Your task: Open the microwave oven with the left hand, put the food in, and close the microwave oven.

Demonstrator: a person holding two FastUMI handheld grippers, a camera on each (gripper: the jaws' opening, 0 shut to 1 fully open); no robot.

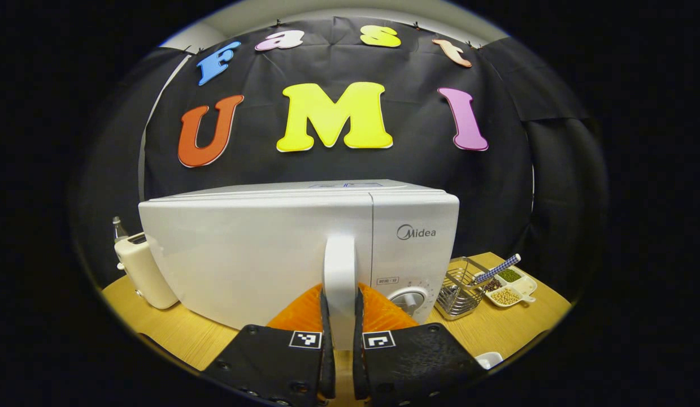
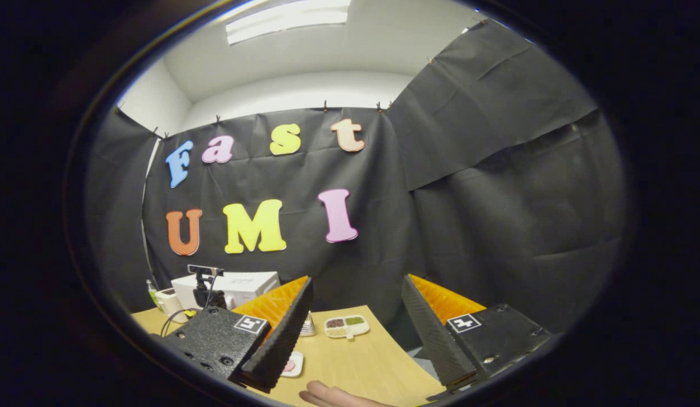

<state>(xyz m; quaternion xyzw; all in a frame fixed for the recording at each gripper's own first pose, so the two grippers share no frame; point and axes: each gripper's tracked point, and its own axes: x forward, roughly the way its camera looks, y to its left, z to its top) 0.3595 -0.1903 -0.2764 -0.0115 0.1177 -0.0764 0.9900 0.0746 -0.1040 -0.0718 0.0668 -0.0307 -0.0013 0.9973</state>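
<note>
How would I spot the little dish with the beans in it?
Find the big white microwave on the wooden table. To its right stands a wire basket, and just beyond lies the divided white dish. Its compartments hold green, dark and pale beans, and a checked-handled spoon rests in it.

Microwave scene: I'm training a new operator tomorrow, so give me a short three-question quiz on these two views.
1. True or false: the left gripper is shut on the microwave door handle.
2. The right gripper is: A) open with nothing between its fingers, B) shut on a plate, C) shut on the handle.
3. Fill in: in the left gripper view, the wire basket stands between the microwave and the ____ dish of beans.

Key: 1 true; 2 A; 3 divided.
</note>
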